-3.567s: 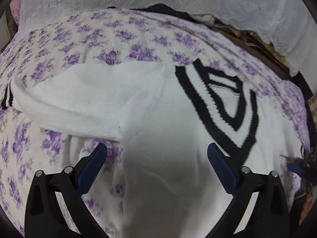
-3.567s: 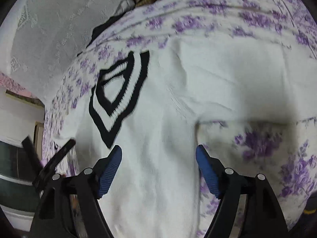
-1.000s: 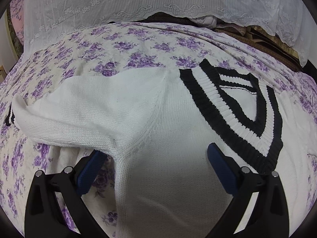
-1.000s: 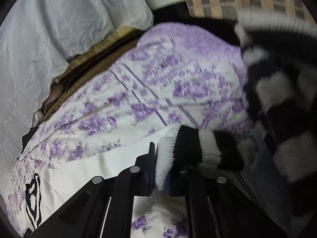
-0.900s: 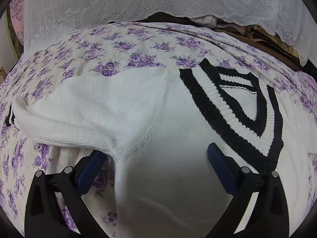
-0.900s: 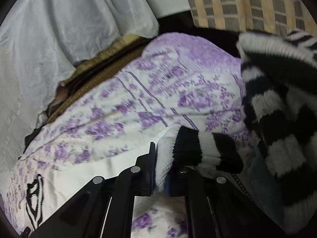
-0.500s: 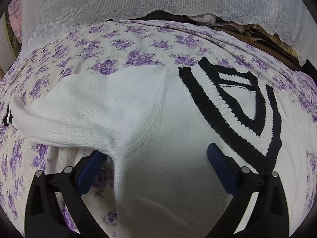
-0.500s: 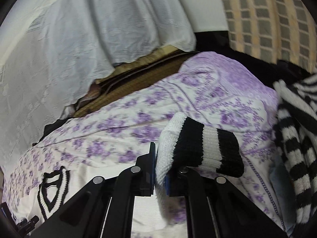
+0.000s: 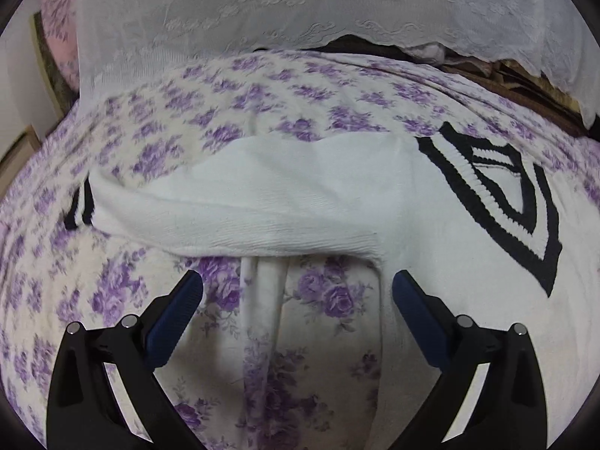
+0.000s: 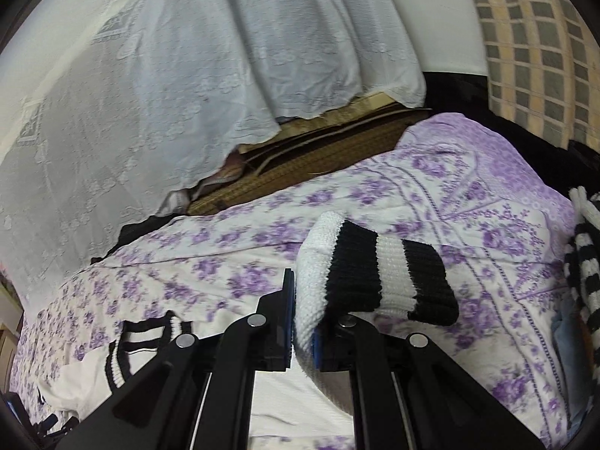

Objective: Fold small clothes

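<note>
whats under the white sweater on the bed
The white sweater lies on a purple floral bedspread, which shows all around it. Whatever sits directly beneath its body is covered. The right claw grips one striped cuff above the bedspread; the left claw hovers open.

White knit sweater (image 9: 431, 225) lies flat on the floral bedspread (image 9: 187, 131), front up — black-and-white striped V-neck (image 9: 498, 202) toward the far right. 1 sleeve (image 9: 243, 202) stretches out left, striped cuff (image 9: 78, 206) at its end. Other sleeve's cuff (image 10: 382, 277) — 2 black bands, 1 white — is lifted off the bed, pinched in the right gripper (image 10: 302, 322).
</note>
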